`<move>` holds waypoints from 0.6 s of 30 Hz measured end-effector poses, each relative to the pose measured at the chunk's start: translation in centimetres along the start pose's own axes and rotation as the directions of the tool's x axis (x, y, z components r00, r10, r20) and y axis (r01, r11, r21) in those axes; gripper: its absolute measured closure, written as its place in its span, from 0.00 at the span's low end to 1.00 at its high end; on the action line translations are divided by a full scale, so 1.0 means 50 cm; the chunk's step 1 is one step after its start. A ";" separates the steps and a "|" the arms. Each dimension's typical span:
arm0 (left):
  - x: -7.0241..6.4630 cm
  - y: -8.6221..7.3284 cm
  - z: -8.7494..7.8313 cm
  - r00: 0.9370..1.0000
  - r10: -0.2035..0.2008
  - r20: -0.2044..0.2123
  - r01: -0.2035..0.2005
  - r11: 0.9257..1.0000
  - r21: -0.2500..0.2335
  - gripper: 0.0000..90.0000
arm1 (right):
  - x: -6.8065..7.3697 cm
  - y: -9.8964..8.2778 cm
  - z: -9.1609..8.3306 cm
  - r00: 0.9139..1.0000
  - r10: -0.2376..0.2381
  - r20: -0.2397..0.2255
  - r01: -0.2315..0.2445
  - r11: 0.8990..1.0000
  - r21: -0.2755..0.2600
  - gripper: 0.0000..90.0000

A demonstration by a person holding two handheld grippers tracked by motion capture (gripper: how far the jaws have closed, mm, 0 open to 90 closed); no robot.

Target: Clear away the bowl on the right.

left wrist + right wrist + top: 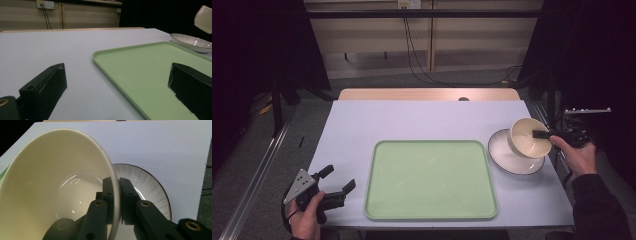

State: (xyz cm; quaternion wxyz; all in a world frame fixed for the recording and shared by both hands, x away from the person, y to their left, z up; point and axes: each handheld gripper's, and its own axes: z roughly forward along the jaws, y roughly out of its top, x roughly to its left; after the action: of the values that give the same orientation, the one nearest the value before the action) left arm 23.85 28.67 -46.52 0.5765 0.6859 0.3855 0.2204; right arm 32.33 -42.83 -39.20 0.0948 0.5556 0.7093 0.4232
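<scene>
Right gripper (546,135) clamps rim of cream bowl (528,138), one jaw inside, one outside; bowl tilted, lifted clear above striped plate (512,162) at table's 3 o'clock. Green tray (430,178) at centre bare. Left gripper (336,186) idle at 7 o'clock, jaws wide, nothing between. Judged: pick-up done; carry and set-down, likely on tray, remain.

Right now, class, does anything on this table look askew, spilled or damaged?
Only the cream bowl stands out: it is tipped on its side, opening towards the tray, held by its rim in the right gripper above the plate. It looks empty; nothing appears spilled or broken.
</scene>
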 end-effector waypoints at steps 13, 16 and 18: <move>0.000 0.000 0.000 1.000 0.003 0.001 -0.003 1.000 0.004 0.02 | 0.019 0.014 -0.007 0.999 -0.029 -0.014 0.029 1.000 -0.011 0.94; 0.000 0.000 0.001 1.000 -0.002 -0.001 0.002 1.000 0.000 0.02 | 0.025 0.018 -0.007 0.999 -0.032 -0.017 0.031 0.999 -0.015 0.94; 0.000 0.000 0.000 1.000 -0.001 -0.001 0.001 1.000 0.001 0.02 | 0.028 0.020 -0.008 0.999 -0.035 -0.020 0.035 0.999 -0.016 0.94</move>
State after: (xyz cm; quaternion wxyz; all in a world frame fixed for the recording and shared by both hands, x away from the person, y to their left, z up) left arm 23.86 28.67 -46.53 0.5761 0.6859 0.3862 0.2203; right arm 32.28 -41.77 -37.77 0.0993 0.5382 0.7166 0.4324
